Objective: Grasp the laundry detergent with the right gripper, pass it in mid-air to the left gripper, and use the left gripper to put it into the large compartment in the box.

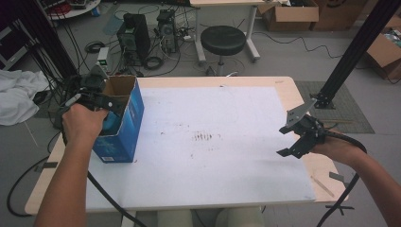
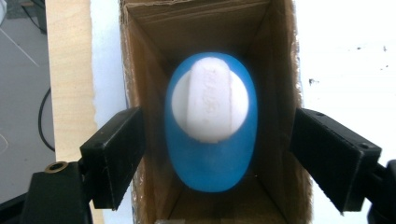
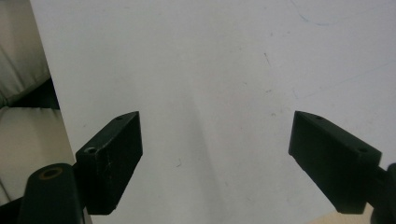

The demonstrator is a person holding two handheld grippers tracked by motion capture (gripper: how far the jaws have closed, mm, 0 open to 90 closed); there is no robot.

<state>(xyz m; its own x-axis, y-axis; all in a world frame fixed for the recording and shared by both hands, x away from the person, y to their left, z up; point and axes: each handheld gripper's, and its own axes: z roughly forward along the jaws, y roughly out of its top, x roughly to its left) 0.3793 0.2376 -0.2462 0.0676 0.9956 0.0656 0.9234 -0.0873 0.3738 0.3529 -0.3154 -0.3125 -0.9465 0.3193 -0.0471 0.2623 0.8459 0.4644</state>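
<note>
White tabletop (image 1: 213,142): blue bottle (image 2: 210,126) inside box (image 1: 124,120); both grippers' jaws apart, empty.

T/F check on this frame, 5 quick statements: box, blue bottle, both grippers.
1. The blue bottle lies inside the open box. True.
2. The left gripper is clamped on the bottle. False: its fingers stand apart from it, open, outside the box walls.
3. The right gripper holds a white cap. False: its fingers are open over the bare white sheet, nothing between them.
4. The box stands at the left side of the table. True.
5. The bottle has a white cap. True.
</note>
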